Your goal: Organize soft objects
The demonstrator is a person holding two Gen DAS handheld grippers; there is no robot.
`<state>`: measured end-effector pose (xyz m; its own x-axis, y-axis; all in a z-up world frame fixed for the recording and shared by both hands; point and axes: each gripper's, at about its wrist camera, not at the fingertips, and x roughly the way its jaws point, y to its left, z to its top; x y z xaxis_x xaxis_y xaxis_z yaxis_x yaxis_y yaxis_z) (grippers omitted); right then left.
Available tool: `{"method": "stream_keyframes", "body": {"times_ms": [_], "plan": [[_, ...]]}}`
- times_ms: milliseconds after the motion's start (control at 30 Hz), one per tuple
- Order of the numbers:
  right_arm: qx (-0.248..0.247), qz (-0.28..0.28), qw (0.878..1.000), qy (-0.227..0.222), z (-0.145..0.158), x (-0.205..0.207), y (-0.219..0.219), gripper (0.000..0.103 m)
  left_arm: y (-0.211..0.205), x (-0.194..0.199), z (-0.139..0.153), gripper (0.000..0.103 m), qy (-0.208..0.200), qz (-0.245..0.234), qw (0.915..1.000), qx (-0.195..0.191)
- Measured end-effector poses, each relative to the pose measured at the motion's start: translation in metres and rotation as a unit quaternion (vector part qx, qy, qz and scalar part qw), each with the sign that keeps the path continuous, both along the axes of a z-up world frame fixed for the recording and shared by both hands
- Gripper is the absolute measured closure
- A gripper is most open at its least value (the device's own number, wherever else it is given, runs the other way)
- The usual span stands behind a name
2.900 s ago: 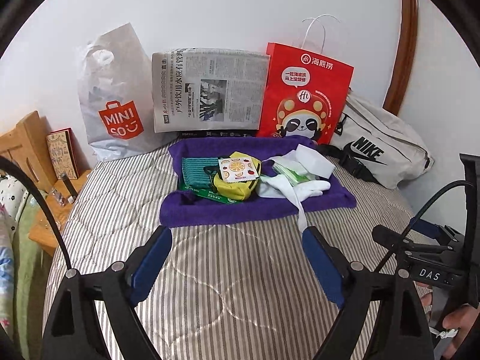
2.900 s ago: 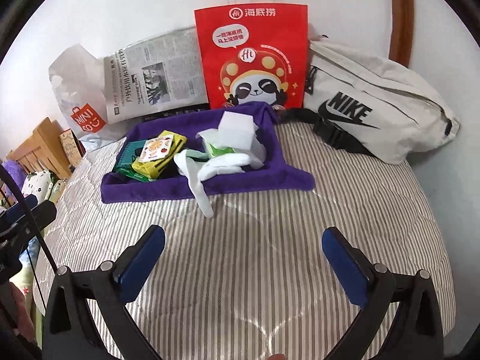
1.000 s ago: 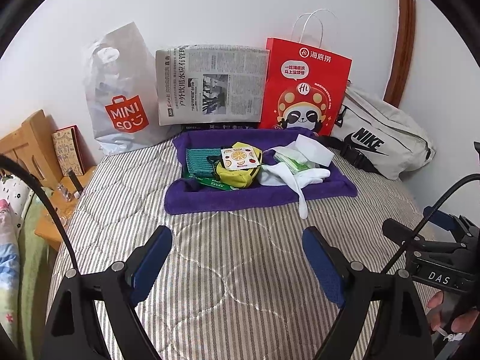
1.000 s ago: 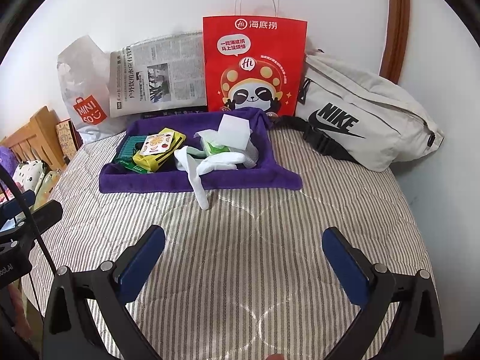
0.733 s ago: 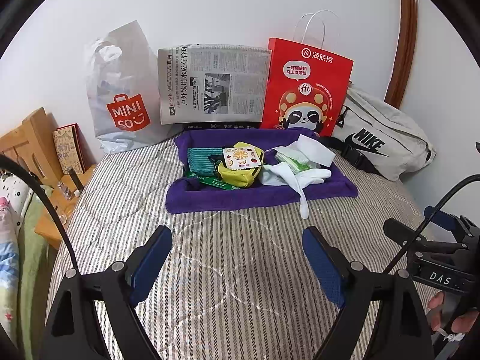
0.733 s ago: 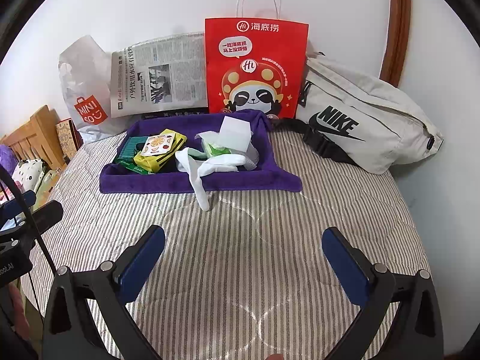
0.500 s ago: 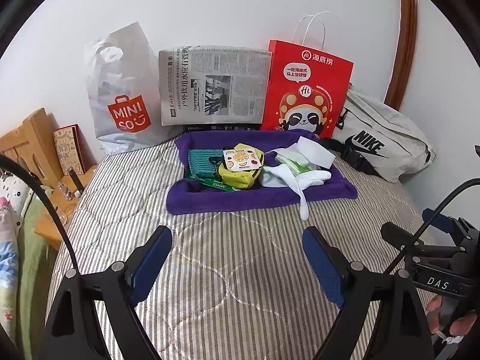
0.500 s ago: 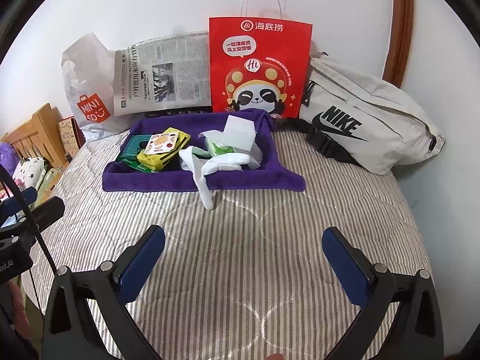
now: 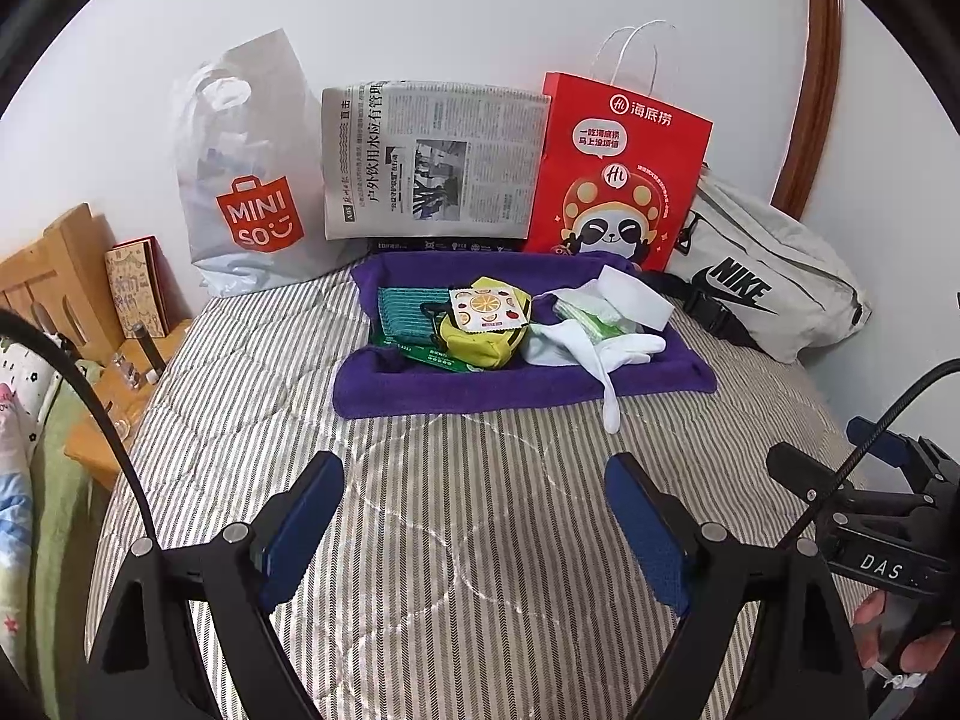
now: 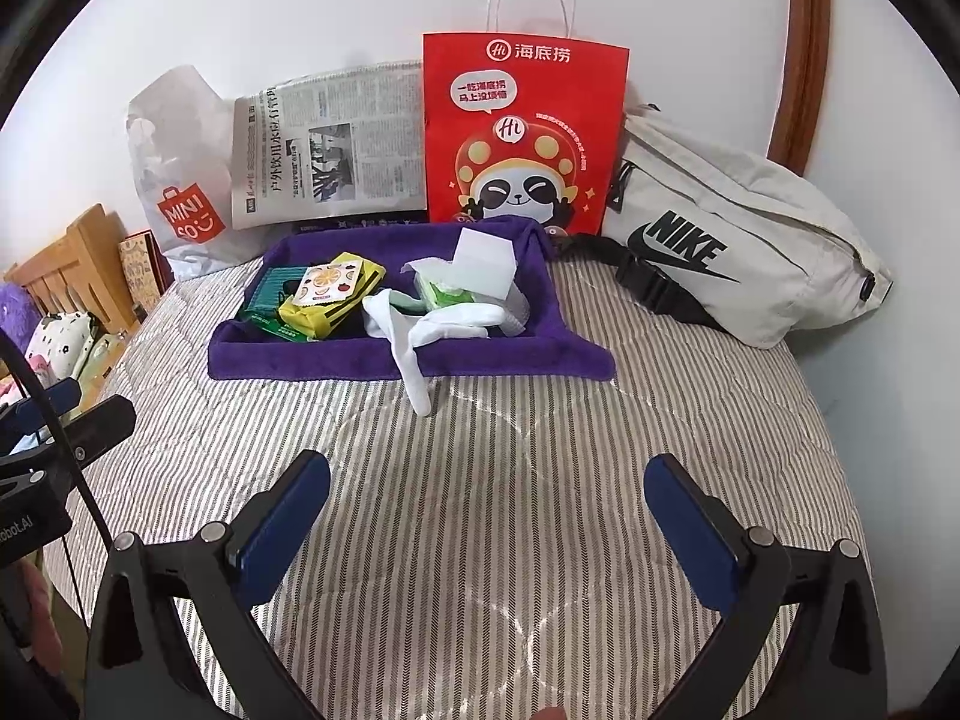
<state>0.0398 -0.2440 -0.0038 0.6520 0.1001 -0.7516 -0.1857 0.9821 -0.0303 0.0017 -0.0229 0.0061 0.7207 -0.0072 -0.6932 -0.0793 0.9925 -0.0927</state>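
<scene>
Nearest, left tongs (image 9: pixel 474 516) spread wide over the striped bed cover (image 9: pixel 468 540), nothing between the blue pads (image 9: pixel 303 519). Right tongs (image 10: pixel 487 519) likewise spread wide and holding nothing, poised over the same cover. At the right edge of the left wrist view, a hand (image 9: pixel 894 642) wrapped around the other handle.

Farther on, mid-bed, a purple towel (image 9: pixel 516 390) folded up like a shallow tray. On its left part, a teal knitted cloth (image 9: pixel 408 315), a green packet (image 9: pixel 432 356) and a yellow pouch (image 9: pixel 480 342) topped by a fruit-print sachet (image 9: pixel 487 309). On its right part, a green tissue pack (image 10: pixel 447 293), a white sponge block (image 10: pixel 485 261) and white socks (image 10: pixel 444 324), one sock trailing over the towel's front edge onto the cover.

Farthest, leaning against the wall from left to right: a white MINISO bag (image 9: pixel 252 180), a folded newspaper (image 9: pixel 432 162), a red panda paper bag (image 9: pixel 618 174) and a pale Nike waist bag (image 9: pixel 768 276). Off the bed's left side, a wooden stand (image 9: pixel 54 276) with a small book (image 9: pixel 137 288).
</scene>
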Motion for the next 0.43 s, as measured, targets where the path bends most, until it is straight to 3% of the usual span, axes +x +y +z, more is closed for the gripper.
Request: {"method": "stream_keyframes", "body": {"times_ms": [433], "plan": [[0.000, 0.000, 1.000, 0.000, -0.0019, 0.0039, 0.0003, 0.000, 0.0001, 0.0052, -0.0086, 0.010, 0.006, 0.004, 0.9999, -0.008]]}}
